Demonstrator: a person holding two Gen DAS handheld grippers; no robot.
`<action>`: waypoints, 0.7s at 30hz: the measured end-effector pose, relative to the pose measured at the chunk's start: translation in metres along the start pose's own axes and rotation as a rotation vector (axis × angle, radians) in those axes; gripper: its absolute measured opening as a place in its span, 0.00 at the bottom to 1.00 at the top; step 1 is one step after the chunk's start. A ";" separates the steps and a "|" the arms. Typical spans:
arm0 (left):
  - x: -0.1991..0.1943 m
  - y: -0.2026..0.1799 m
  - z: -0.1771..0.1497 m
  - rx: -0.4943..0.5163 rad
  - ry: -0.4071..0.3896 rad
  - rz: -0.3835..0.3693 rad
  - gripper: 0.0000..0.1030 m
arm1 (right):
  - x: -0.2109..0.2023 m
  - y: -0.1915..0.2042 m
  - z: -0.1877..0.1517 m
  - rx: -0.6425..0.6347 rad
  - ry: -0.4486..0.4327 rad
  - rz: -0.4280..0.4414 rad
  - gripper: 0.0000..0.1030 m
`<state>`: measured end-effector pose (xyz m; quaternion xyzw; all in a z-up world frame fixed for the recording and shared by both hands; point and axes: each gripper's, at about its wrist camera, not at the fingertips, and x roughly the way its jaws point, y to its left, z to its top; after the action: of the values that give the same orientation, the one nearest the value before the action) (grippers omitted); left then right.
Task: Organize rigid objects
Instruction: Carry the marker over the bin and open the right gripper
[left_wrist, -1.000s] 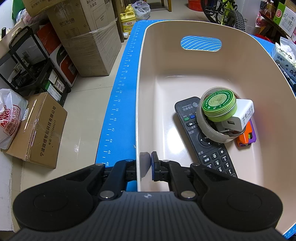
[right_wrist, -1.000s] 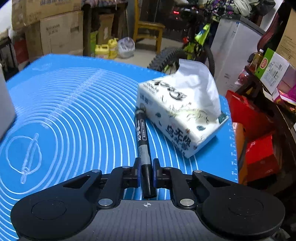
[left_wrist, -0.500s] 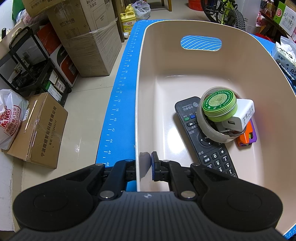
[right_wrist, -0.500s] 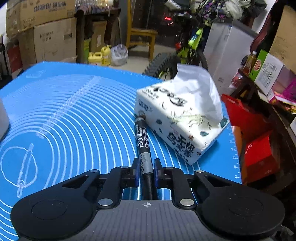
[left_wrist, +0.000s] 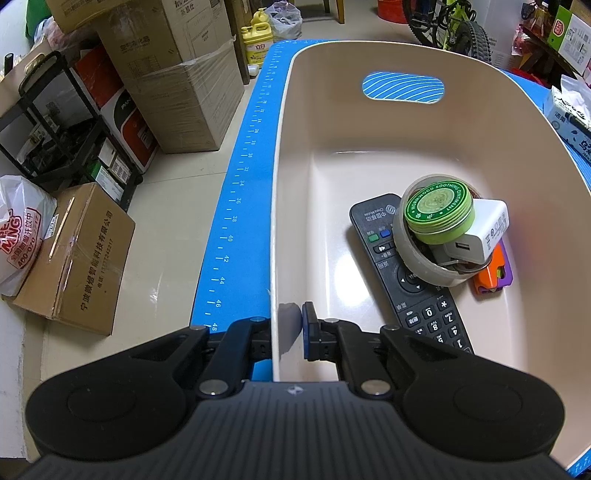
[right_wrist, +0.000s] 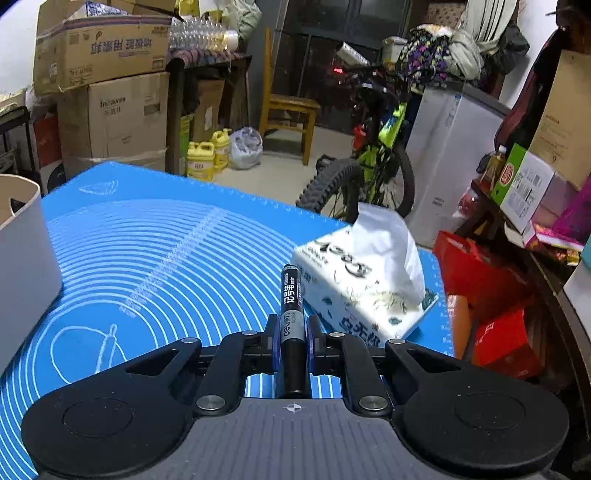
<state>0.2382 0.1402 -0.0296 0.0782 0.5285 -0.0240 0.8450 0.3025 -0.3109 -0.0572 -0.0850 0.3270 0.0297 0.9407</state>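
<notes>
My left gripper (left_wrist: 286, 326) is shut on the near-left rim of a cream plastic basket (left_wrist: 280, 206). Inside the basket lie a black remote (left_wrist: 402, 280), a grey bowl (left_wrist: 417, 262) holding a green tin (left_wrist: 437, 212) and a white charger (left_wrist: 480, 232), plus an orange and purple item (left_wrist: 493, 275). In the right wrist view my right gripper (right_wrist: 292, 334) is shut on a black marker (right_wrist: 291, 295), held lifted above the blue mat (right_wrist: 147, 258) and pointing forward. The basket's grey outer wall (right_wrist: 22, 258) shows at the far left there.
A tissue pack (right_wrist: 362, 291) sits on the mat just right of the marker, also seen as the tissue pack (left_wrist: 569, 110) beyond the basket. Cardboard boxes (left_wrist: 74, 254), a bicycle (right_wrist: 373, 162), a chair (right_wrist: 288, 114) and yellow jugs (right_wrist: 201, 160) stand around the table.
The right gripper has risen and tilted up with the marker, which has left the mat. The left gripper and basket have not moved.
</notes>
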 end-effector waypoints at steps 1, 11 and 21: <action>0.000 0.000 0.000 0.000 0.000 0.000 0.09 | -0.004 0.003 0.003 -0.004 -0.011 0.003 0.24; 0.001 -0.001 0.004 -0.011 0.002 0.001 0.09 | -0.064 0.047 0.037 -0.080 -0.156 0.088 0.24; 0.002 0.001 0.003 -0.015 -0.001 -0.002 0.09 | -0.108 0.121 0.069 -0.162 -0.263 0.248 0.24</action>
<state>0.2418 0.1408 -0.0301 0.0714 0.5282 -0.0212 0.8458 0.2459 -0.1792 0.0461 -0.1148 0.2059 0.1823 0.9546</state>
